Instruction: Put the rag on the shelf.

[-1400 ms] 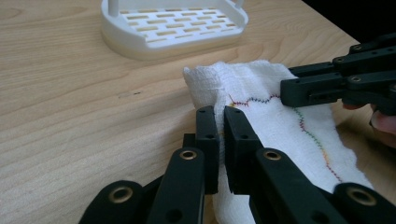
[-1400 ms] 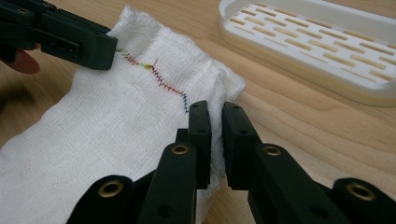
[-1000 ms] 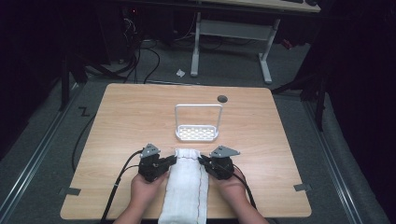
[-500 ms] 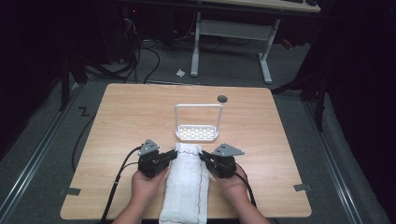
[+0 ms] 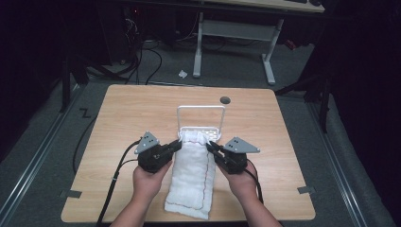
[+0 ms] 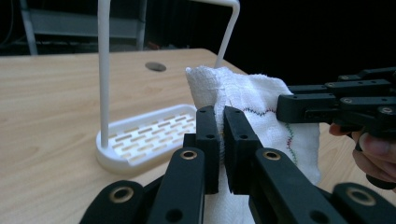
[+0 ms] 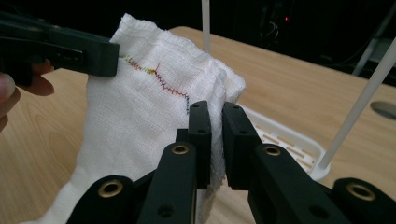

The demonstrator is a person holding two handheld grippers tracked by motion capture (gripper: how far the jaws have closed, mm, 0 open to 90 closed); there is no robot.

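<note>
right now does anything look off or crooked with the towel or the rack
Nothing stands out. The white towel is pinched at its far corners by the left tool and the right tool, lying fairly straight, and the white rack stands upright behind it, undamaged.

towel: white, multicoloured zigzag stitching | rack: white | table: seemingly light wood

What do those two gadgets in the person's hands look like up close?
Each is a black hand-held tool. The left gripper and right gripper both carry a grey three-cornered plate on top and trail a black cable. Their jaws are flat black bars joined by brass-coloured pivots. The forearms are bare, with no sleeves.
</note>
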